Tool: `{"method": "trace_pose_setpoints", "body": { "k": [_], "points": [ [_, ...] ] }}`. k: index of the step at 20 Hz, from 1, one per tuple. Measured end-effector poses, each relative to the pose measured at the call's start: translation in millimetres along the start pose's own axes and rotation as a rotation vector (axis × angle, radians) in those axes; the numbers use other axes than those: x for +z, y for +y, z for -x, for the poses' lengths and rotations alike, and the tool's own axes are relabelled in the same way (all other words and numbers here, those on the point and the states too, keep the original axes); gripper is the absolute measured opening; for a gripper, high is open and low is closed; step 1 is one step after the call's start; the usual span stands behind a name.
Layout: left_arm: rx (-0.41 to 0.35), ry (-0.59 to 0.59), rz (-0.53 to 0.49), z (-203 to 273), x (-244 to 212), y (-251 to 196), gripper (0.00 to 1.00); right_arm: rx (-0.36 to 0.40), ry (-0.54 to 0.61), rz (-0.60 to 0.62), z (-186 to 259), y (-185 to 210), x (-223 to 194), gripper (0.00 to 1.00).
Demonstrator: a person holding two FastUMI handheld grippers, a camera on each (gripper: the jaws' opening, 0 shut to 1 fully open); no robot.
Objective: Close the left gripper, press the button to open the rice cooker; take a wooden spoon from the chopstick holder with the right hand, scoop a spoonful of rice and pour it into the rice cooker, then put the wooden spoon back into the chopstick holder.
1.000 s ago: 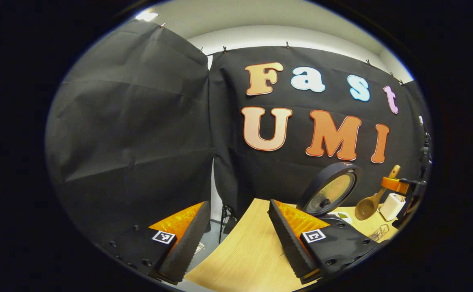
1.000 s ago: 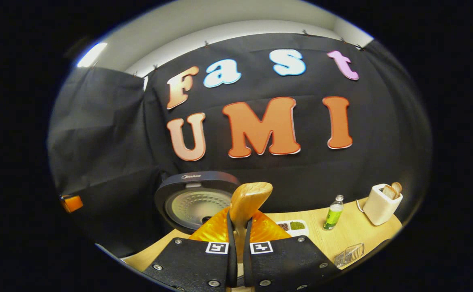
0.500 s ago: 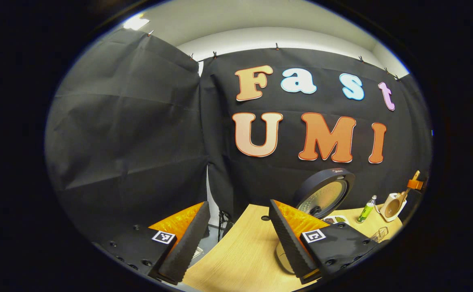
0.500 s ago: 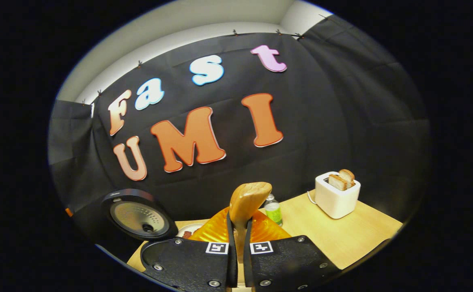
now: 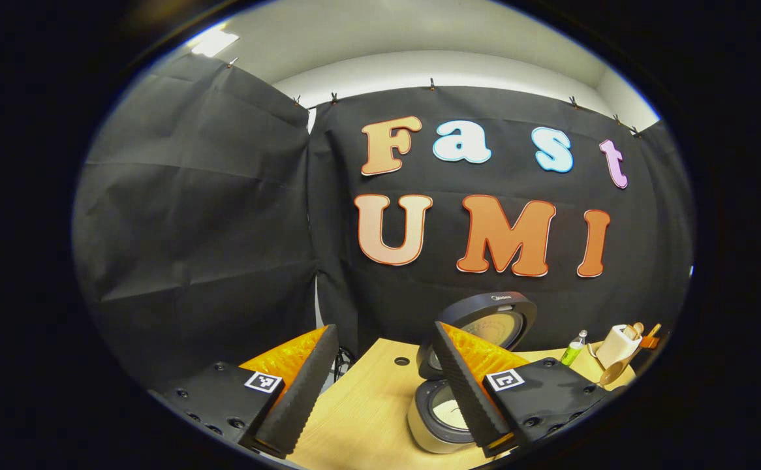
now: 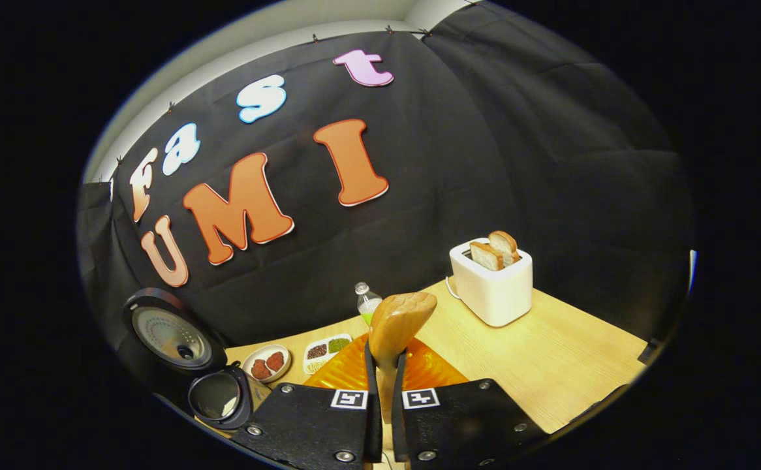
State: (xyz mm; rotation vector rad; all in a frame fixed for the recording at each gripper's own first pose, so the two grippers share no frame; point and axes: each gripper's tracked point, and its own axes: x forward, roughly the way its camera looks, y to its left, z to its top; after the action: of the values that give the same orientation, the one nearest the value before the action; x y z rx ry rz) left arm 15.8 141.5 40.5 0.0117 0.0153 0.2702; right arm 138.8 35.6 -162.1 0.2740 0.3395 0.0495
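Left hand-held gripper (image 5: pixel 380 385): black screwed plates, square black-and-white marker on each, ribbed pads. Right hand-held gripper (image 6: pixel 380 398): same plates, markers at 12 o'clock edge.

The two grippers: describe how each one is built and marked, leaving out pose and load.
The left gripper has two wedge-shaped fingers with ribbed inner faces. Each sits on a dark plate studded with screws and carries a small square black-and-white marker. The right gripper has the same dark screwed plates, each with a square marker near its inner edge. No cables or sleeves are visible.

rice cooker (image 6: pixel 214 395) left on table (image 6: pixel 550 352) | toaster (image 6: pixel 495 287) right | bottle (image 6: pixel 366 301) between
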Motion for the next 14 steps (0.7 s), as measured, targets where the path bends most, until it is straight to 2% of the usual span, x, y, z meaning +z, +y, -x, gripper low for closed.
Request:
{"method": "trace_pose_setpoints", "body": {
  "k": [4, 6, 7, 8, 9, 13, 14],
  "points": [
    [-0.014, 0.006, -0.032, 8, 3, -20, 1.00, -0.014, 0.054, -0.004, -19, -17, -28, 0.05],
    [0.006, 0.007, -0.044, 9, 4, -21, 0.98, -0.016, 0.080, 0.003, -27, -21, -41, 0.05],
    [0.008, 0.012, -0.045, 11, 4, -24, 1.00, -0.022, 0.087, 0.008, -31, -24, -46, 0.05],
    [0.010, 0.017, -0.045, 11, 3, -26, 0.94, -0.028, 0.097, 0.016, -36, -26, -53, 0.05],
    [0.015, 0.020, -0.044, 12, 2, -26, 0.94, -0.032, 0.108, 0.023, -40, -29, -59, 0.05],
    [0.037, 0.024, -0.060, 16, 4, -27, 0.94, -0.039, 0.156, 0.025, -51, -37, -85, 0.06],
    [0.043, 0.023, -0.069, 16, 5, -26, 0.98, -0.041, 0.170, 0.015, -53, -39, -91, 0.05]
  ]
}}
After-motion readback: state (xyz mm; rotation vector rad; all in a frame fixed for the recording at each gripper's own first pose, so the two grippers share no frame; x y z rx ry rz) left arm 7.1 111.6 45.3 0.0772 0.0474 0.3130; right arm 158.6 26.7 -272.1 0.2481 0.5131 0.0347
